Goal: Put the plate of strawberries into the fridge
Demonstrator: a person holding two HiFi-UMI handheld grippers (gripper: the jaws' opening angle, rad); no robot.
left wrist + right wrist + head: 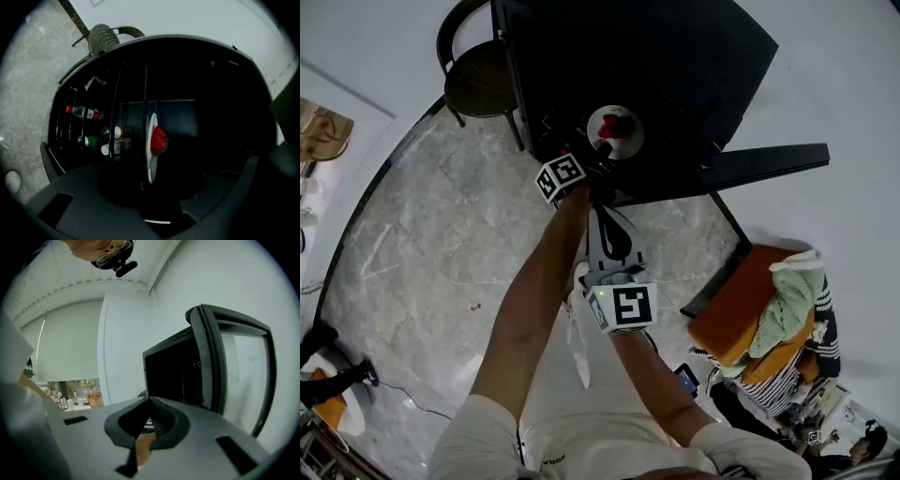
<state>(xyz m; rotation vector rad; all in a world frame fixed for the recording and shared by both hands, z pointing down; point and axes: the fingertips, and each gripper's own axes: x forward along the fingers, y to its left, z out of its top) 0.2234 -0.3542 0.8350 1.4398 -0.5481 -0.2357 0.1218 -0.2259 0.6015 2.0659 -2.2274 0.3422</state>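
Note:
A white plate (pixel 615 131) with a red strawberry (pixel 619 125) on it is inside the open black fridge (pixel 675 56). My left gripper (pixel 598 150) reaches to the plate's near rim. In the left gripper view the plate (pixel 151 145) shows edge-on with the strawberry (pixel 158 139), just ahead of my left gripper (pixel 150 187). Its dark jaws stand apart and do not press on the rim. My right gripper (pixel 602 214) hangs back behind the left one, shut and holding nothing. In its own view my right gripper (pixel 143 437) points at the fridge opening (pixel 173 371).
The fridge door (pixel 764 164) swings out to the right. Bottles (pixel 84 112) and jars (pixel 119 133) stand on shelves left of the plate. A round dark chair (pixel 478 80) is beside the fridge. A person with an orange board (pixel 750 309) sits at lower right.

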